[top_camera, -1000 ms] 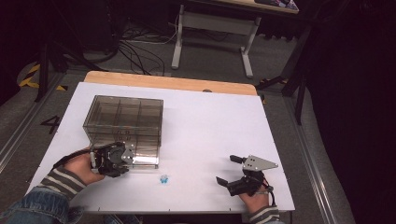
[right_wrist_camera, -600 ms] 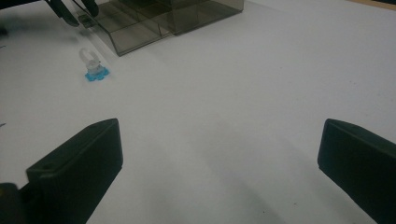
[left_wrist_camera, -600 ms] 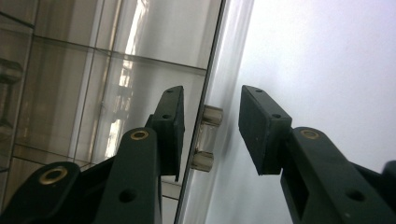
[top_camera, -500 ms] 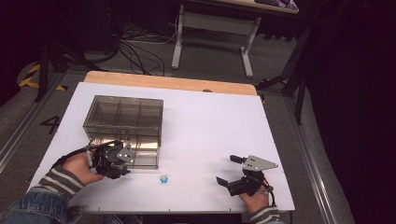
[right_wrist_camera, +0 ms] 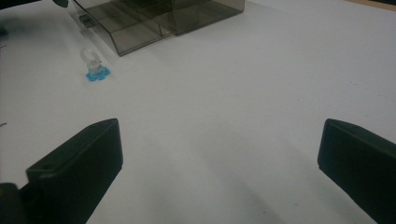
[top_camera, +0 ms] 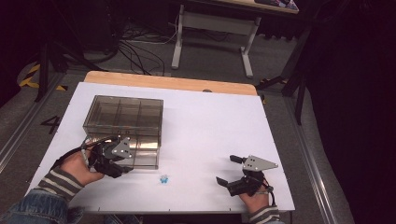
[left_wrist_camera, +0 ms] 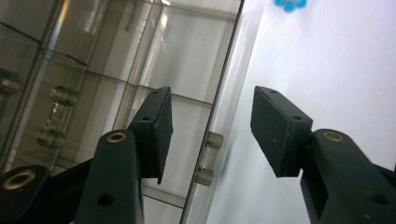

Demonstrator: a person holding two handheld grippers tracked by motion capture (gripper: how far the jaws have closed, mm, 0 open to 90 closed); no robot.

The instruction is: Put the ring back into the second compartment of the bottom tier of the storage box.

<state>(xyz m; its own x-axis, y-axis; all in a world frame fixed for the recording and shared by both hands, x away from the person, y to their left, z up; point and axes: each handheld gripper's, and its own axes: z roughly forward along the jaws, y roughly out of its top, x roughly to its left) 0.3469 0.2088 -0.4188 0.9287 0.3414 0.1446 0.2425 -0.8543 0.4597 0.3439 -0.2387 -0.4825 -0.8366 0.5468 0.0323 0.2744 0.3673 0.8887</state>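
The left tongs (top_camera: 122,156) sit at the near edge of the smoky clear compartment box (top_camera: 123,122), on the left half of the white counter (top_camera: 210,121). In the left gripper view the two pads stand apart on either side of the box's near wall (left_wrist_camera: 219,112), one over the compartments and one over the bare counter, and neither presses on it. A small clear knob (left_wrist_camera: 208,158) on that wall lies between them, untouched. The jaws have just been opening, so the left tongs are released with only the wall in the gap.

The right tongs (top_camera: 231,170) rest near the near right corner of the counter, spread wide and holding nothing, pointing left across the surface.

A small blue-based clear piece (top_camera: 163,178) stands on the counter between the two hands, just off the box's near right corner. It lies just to the right of the left tongs and well to the left of the right tongs, so the left hand is plainly nearer. In the right gripper view the piece (right_wrist_camera: 95,67) stands upright, its long axis vertical, so I judge that a pick would come down from above or close level around its stem.
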